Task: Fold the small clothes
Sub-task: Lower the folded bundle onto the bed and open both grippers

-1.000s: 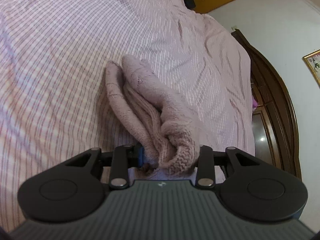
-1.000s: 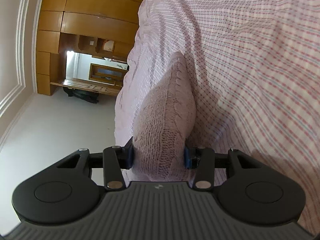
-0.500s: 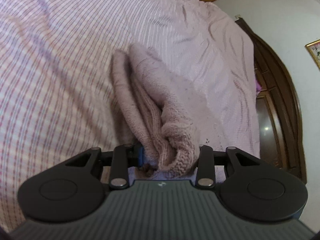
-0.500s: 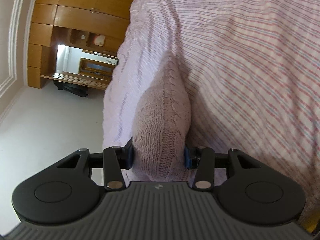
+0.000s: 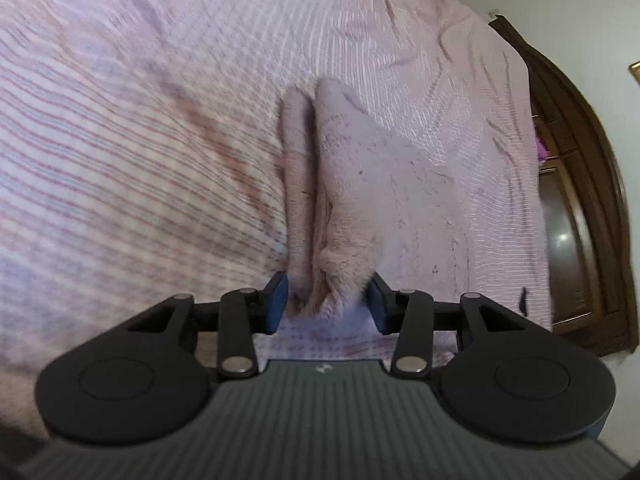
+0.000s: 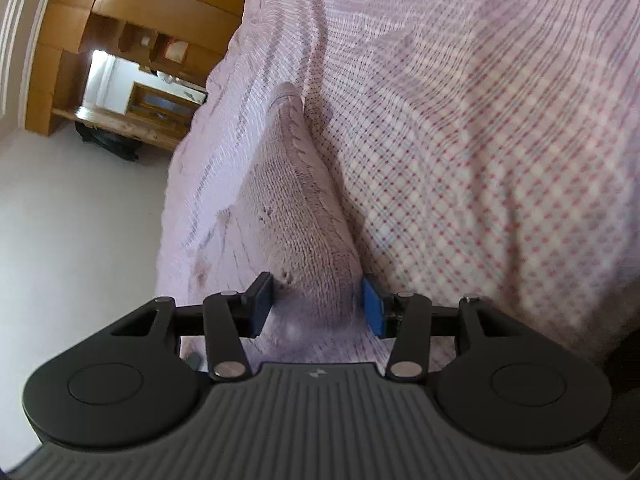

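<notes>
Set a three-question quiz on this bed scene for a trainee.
1. True or false: the knit garment lies spread flat on the bed in a single layer.
2. Pick one. The bedsheet is: A) plain white, B) pink and white checked, C) floral.
3. In the right wrist view, what shows beyond the edge of the bed?

Key:
1. False. It is bunched into upright folds.
2. B.
3. A pale floor and wooden cabinets.
</notes>
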The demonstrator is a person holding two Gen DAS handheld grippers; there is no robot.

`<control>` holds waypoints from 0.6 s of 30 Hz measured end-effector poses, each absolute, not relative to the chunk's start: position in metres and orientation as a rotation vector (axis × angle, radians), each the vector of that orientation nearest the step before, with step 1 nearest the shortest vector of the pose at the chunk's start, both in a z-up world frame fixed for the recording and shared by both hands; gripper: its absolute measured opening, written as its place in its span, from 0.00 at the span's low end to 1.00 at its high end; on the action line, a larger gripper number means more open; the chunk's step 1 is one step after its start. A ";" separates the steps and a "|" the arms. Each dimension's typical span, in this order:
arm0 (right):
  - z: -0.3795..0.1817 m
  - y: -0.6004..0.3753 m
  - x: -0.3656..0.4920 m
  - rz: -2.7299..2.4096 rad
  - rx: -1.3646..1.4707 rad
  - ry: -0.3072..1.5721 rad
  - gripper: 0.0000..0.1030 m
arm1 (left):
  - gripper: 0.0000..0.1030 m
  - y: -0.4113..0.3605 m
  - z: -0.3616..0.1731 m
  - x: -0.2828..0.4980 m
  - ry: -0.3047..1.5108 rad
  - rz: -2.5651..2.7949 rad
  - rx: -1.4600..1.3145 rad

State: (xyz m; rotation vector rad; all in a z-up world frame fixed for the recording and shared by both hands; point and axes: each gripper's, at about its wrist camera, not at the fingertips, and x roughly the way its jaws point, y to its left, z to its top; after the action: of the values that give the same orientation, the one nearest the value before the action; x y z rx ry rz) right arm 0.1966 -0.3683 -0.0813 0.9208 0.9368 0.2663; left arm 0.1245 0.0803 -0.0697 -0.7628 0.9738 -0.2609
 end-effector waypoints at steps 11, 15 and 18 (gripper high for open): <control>-0.007 -0.338 0.176 0.355 0.609 0.795 0.22 | 0.40 0.034 -0.008 0.113 0.799 -0.257 -0.511; -0.013 -0.301 0.189 0.394 0.430 0.805 0.15 | 0.30 0.004 -0.028 0.123 0.831 -0.202 -0.350; -0.031 -0.291 0.196 0.326 0.294 0.818 0.00 | 0.22 -0.006 -0.041 0.129 0.846 -0.130 -0.241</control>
State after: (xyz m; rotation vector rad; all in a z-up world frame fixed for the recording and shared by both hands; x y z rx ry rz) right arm 0.1959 -0.2914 -0.0310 0.2936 0.8176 0.3257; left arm 0.1290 -0.0056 -0.0413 -0.2412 0.8460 -0.1303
